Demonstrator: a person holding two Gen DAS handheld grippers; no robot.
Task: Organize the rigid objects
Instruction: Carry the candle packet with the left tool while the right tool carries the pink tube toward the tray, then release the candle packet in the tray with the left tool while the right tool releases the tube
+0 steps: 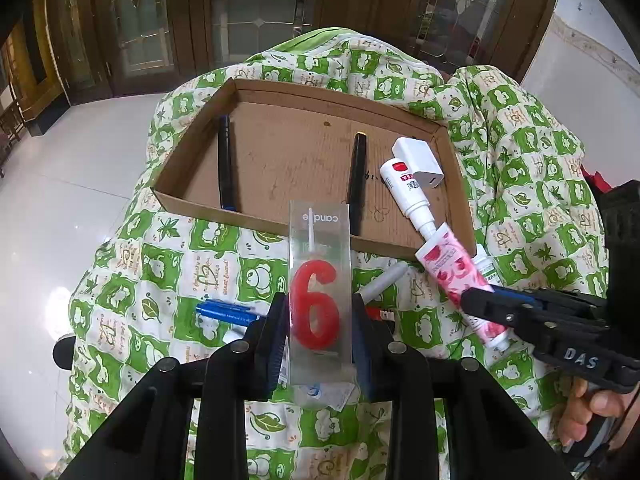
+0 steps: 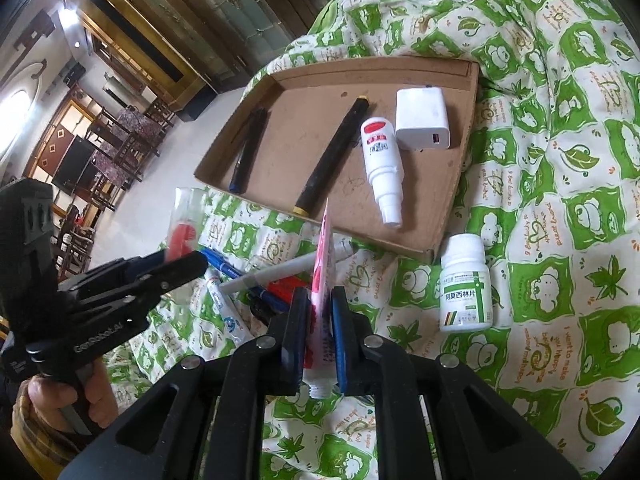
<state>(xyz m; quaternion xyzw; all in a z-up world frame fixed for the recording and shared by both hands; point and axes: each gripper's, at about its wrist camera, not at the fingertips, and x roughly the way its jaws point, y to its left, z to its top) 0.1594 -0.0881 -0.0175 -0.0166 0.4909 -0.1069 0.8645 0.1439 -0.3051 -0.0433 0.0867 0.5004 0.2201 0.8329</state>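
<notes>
Left gripper (image 1: 320, 332), nearest the lens, is clamped on a clear rigid plastic candle box (image 1: 320, 296) holding a red wax "6", upright above the cloth. Right gripper (image 2: 320, 328) pinches a soft pink-and-white tube (image 2: 322, 280), edge-on, cap end at the pads. Beneath both lies a rumpled quilt (image 2: 560, 160), green-and-white checked with leaf prints. On it rests a shallow cardboard tray (image 2: 452, 200), flat, with low walls. Inside the tray: a boxy white charger (image 2: 420, 120), touching a white plastic spray bottle (image 2: 380, 160) with a red patch; a long black pen (image 2: 328, 156) with gold ends; and a shorter dark pen (image 2: 248, 156) near the left wall. Just outside the tray's corner stands a white pill bottle (image 2: 466, 284), upright. Loose pens (image 2: 280, 272), white, blue and red, lie heaped between the grippers, before the tray's near wall.
</notes>
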